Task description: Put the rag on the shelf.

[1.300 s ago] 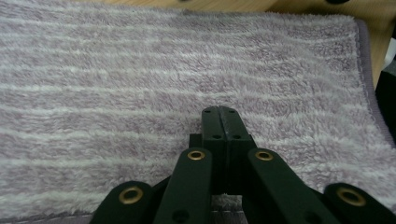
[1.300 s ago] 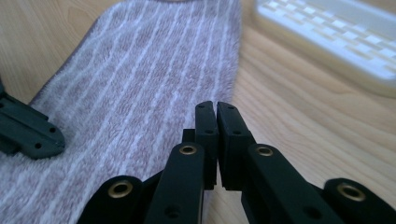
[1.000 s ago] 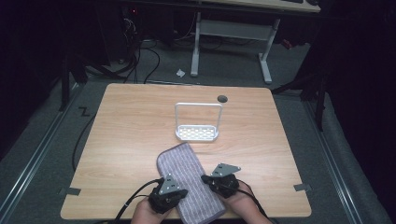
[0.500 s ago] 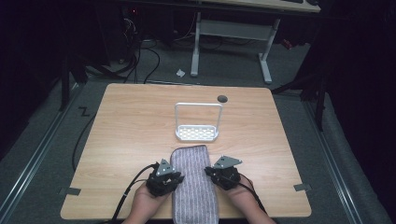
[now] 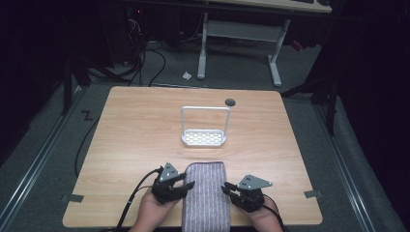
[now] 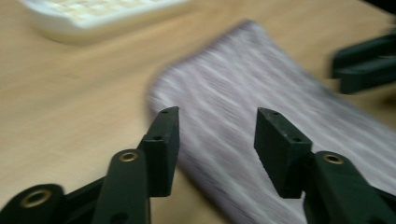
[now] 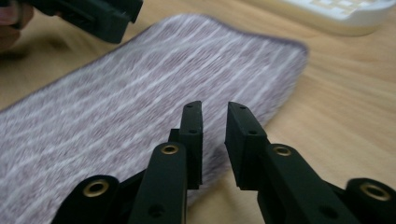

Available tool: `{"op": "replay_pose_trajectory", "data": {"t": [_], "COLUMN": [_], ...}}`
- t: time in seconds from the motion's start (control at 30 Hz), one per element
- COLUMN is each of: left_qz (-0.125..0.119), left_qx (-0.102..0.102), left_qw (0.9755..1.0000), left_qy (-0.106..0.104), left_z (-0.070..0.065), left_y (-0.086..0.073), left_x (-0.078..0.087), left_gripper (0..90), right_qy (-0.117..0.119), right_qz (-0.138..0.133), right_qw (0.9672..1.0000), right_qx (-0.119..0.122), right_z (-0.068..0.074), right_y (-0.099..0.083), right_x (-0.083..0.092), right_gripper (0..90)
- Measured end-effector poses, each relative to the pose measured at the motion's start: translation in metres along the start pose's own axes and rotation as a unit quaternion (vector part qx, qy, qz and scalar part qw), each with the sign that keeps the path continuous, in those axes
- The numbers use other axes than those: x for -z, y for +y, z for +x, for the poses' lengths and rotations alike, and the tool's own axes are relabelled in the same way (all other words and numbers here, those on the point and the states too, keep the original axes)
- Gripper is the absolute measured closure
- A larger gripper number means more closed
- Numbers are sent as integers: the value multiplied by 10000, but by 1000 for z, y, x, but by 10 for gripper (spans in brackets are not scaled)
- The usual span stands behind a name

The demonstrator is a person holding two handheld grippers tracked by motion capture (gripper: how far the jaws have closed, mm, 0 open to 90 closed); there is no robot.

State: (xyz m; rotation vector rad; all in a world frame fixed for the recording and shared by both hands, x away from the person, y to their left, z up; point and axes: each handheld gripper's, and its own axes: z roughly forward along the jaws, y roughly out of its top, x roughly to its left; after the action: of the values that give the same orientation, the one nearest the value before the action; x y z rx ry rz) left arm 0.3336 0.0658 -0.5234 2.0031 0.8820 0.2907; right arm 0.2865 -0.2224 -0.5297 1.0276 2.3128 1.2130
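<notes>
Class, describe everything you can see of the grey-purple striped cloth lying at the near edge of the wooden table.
The grey-purple striped cloth looks like soft woven fabric with fine pale stripes and a darker edge. It is folded into a long rectangle with rounded far corners and lies flat on the wooden table, its near end reaching the table's front edge. The white wire-handled rack stands apart beyond it. The left gripper and right gripper flank it, jaws open, gripping nothing.

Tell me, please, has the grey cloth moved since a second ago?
Yes. The grey cloth has turned from slanted to straight, its far end now pointing at the white rack.
</notes>
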Motion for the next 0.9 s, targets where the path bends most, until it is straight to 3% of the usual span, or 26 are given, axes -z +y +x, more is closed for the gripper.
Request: {"op": "replay_pose_trajectory", "data": {"t": [0.07,0.13,0.23,0.33,0.4,0.47,0.53,0.6,0.63,0.73,0.77,0.83,0.9], "left_qz": [-1,-48,9,200,256,262,256,256,232,218,202,200,192], "left_qx": [123,237,187,196,61,110,-17,-21,97,234,364,390,435], "left_qw": [9997,9992,9985,9984,9983,9986,9989,9991,9995,9994,9991,9990,9988], "left_qy": [226,319,507,498,527,452,383,324,183,97,61,63,68], "left_z": [9,15,16,16,11,11,6,4,5,7,8,8,8], "left_y": [8,11,12,10,8,8,7,6,5,5,4,4,4], "left_x": [-8,-17,-26,-37,-39,-39,-39,-39,-39,-39,-38,-38,-38], "left_gripper": [482,469,439,439,447,501,583,681,708,744,758,761,769], "right_qy": [-40,-67,-98,-113,-121,-129,-175,-200,-297,-401,-626,-750,-1050], "right_qz": [-87,-100,-86,-88,-86,-67,-53,-36,-102,-140,-159,-188,-54], "right_qw": [9999,9997,9993,9992,9993,9994,9994,9993,9991,9985,9972,9962,9931], "right_qx": [-83,-213,-348,-365,-332,-327,-293,-308,-300,-343,-386,-412,-520], "right_z": [-6,-11,-16,-16,-16,-16,-15,-15,-15,-15,-17,-19,-27], "right_y": [1,-1,-2,-3,-3,-3,-2,-2,3,10,19,22,29], "right_x": [2,3,3,2,1,-1,-5,-6,-11,-16,-23,-27,-41], "right_gripper": [747,730,718,709,692,674,629,603,543,527,530,542,598]}}
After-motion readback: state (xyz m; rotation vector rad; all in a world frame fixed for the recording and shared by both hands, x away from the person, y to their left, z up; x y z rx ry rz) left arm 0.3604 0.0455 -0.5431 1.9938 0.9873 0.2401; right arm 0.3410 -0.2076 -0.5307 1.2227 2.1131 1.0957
